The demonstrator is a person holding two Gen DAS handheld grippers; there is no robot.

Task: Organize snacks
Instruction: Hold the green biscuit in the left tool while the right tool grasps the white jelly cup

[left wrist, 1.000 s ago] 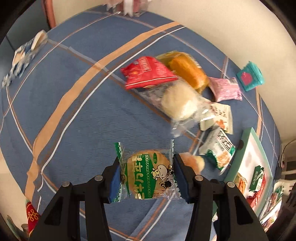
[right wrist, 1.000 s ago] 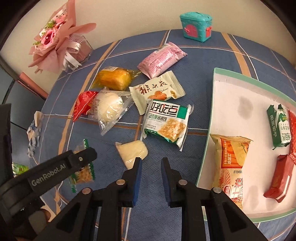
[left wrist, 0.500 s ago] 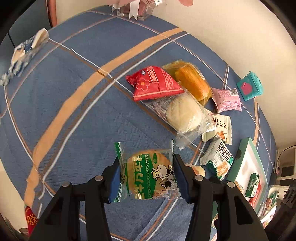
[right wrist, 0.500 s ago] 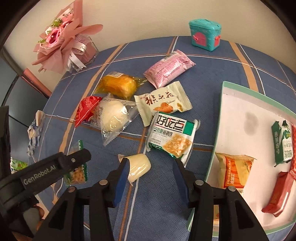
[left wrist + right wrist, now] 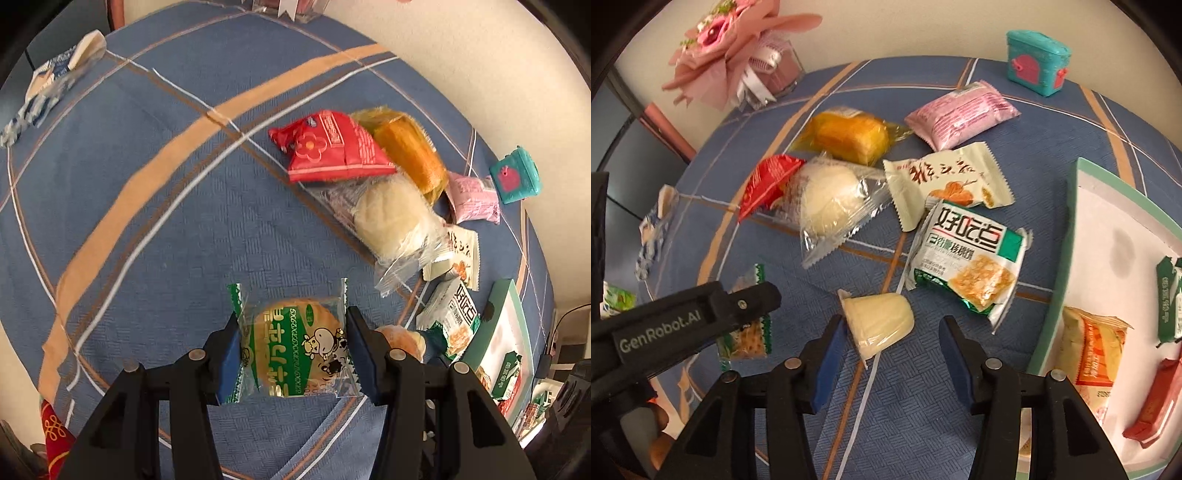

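Left gripper (image 5: pixel 292 345) jaws clamping green cow-print biscuit packet (image 5: pixel 295 354), right gripper (image 5: pixel 892 345) jaws just opened (nothing gripped), jelly cup (image 5: pixel 877 323) between them

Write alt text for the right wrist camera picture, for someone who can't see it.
The open right gripper points down at a pale jelly cup lying on its side on a blue plaid tablecloth. Beyond it lie scattered wrapped snacks, a green-rimmed tray sits at right, and the left gripper holds a green-wrapped biscuit at left.

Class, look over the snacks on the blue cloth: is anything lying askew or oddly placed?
Yes. The jelly cup lies tipped on its side on the cloth, and the clear-wrapped bun rests partly on the red packet.
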